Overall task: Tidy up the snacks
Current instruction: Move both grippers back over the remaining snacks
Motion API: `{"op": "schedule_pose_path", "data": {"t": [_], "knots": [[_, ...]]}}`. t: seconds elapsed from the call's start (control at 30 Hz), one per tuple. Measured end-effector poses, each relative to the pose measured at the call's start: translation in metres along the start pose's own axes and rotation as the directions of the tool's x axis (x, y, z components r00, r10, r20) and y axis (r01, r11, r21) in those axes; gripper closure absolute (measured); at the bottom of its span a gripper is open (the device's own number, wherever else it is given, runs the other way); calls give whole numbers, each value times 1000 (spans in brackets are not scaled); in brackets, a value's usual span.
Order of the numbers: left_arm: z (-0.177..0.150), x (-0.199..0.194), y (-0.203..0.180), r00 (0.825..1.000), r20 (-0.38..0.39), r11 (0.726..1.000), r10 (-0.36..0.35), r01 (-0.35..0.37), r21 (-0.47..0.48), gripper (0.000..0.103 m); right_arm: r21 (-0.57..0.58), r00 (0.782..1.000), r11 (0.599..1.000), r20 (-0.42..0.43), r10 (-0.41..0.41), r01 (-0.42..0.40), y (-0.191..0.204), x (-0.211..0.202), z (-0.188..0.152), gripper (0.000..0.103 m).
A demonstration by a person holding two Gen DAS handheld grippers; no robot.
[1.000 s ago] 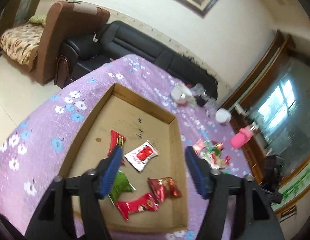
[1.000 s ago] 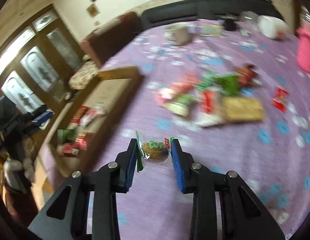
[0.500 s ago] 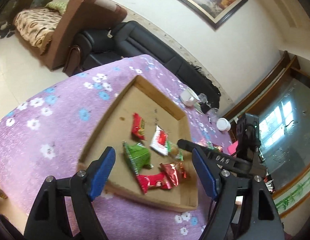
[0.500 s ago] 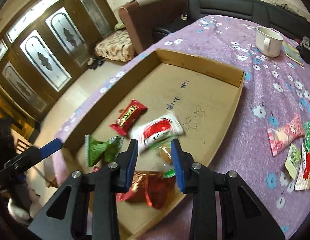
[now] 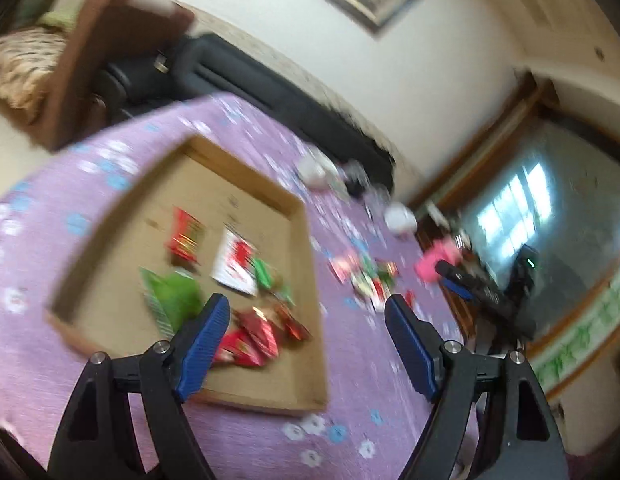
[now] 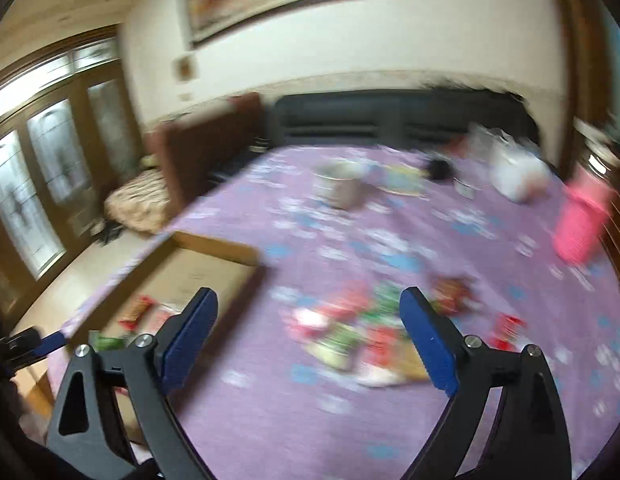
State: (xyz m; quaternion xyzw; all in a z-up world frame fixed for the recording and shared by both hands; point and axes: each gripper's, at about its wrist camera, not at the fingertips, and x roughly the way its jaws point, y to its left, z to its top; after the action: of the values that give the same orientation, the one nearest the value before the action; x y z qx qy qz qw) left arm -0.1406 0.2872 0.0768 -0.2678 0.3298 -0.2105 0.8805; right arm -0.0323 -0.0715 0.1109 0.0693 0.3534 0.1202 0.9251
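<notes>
Right wrist view: right gripper (image 6: 306,340) has just been opening, jaws spread, nothing between them, above the loose snack pile (image 6: 349,332) mid-table. Left gripper (image 5: 306,340) is spread over the cardboard tray (image 5: 310,320). Step: return for pickup. Next: descend, pinch one packet.

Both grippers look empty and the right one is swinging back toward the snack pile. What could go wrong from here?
1. The snack pile is loose and overlapping, so the right gripper's wide jaws, which have just been opening with nothing between them, may pinch two packets or scatter them.
2. Both views are motion-blurred, so aim could be off.
3. The box rim sits between pile and drop spot; a low carry could clip it.
</notes>
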Motion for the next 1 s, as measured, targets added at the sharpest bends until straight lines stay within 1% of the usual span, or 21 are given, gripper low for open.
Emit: {"op": "schedule_pose_path", "data": {"t": [0.03, 0.07, 0.1, 0.13, 0.2, 0.27, 0.33, 0.47, 0.53, 0.57, 0.63, 0.67, 0.7, 0.77, 0.8, 0.87, 0.9, 0.93, 0.97, 1.0], "knots": [[-2, 8, -5, 999, -35, 1000, -16, 16, 16, 23, 64, 999, 998, -53, 8, -4, -22, 5, -4, 10], [-5, 19, -14, 997, -75, 999, -26, 29, 34, 23, 114, 996, 993, -86, 9, 1, -39, 8, -10, 10], [-8, 24, -19, 995, -90, 998, -31, 35, 45, 23, 146, 994, 989, -105, -6, 21, -53, 10, -16, 10], [-10, 30, -25, 994, -103, 998, -38, 44, 54, 23, 158, 993, 987, -111, -26, 44, -62, 9, -23, 10], [-15, 41, -37, 990, -134, 996, -43, 53, 76, 23, 168, 992, 984, -118, -43, 63, -74, 10, -33, 10], [-19, 50, -47, 986, -164, 994, -20, 38, 104, 23, 183, 991, 981, -127, -38, 61, -81, 13, -37, 10], [-22, 60, -54, 980, -198, 993, -13, 35, 111, 23, 175, 992, 983, -124, -40, 62, -83, 16, -38, 10], [-33, 70, -58, 970, -242, 993, -5, 33, 113, 23, 143, 993, 986, -94, -68, 81, -80, 26, -25, 16], [-37, 76, -59, 965, -264, 994, 1, 28, 106, 23, 138, 994, 988, -88, -59, 71, -81, 39, -17, 17], [-38, 77, -63, 965, -263, 993, 14, 18, 118, 23, 132, 994, 989, -96, -55, 67, -81, 46, -13, 18], [-39, 78, -67, 962, -273, 992, 9, 25, 120, 23, 135, 991, 989, -125, -37, 54, -85, 67, -4, 19], [-40, 79, -70, 961, -275, 992, 7, 27, 121, 23, 139, 991, 990, -136, -22, 41, -86, 74, -3, 19], [-40, 80, -72, 961, -276, 992, 14, 22, 127, 23, 145, 988, 989, -156, 18, 5, -89, 85, -2, 19], [-41, 82, -75, 960, -280, 991, 24, 15, 134, 23, 167, 976, 985, -204, 78, -44, -93, 98, -4, 19], [-40, 81, -76, 959, -282, 991, 24, 15, 135, 23, 183, 966, 980, -231, 115, -73, -96, 100, -6, 19], [-39, 83, -77, 959, -282, 990, 25, 14, 138, 23, 222, 940, 959, -254, 230, -175, -97, 93, -12, 18], [-39, 85, -77, 959, -282, 990, 26, 14, 138, 23, 260, 913, 934, -262, 313, -246, -98, 88, -16, 18], [-38, 88, -78, 959, -282, 991, 25, 14, 137, 23, 289, 891, 910, -257, 374, -298, -99, 81, -20, 18], [-38, 91, -78, 958, -285, 991, 25, 14, 135, 23, 288, 891, 907, -247, 382, -309, -100, 74, -22, 18], [-38, 94, -79, 957, -288, 991, 27, 13, 136, 23, 250, 909, 926, -236, 343, -284, -98, 65, -23, 18]]}}
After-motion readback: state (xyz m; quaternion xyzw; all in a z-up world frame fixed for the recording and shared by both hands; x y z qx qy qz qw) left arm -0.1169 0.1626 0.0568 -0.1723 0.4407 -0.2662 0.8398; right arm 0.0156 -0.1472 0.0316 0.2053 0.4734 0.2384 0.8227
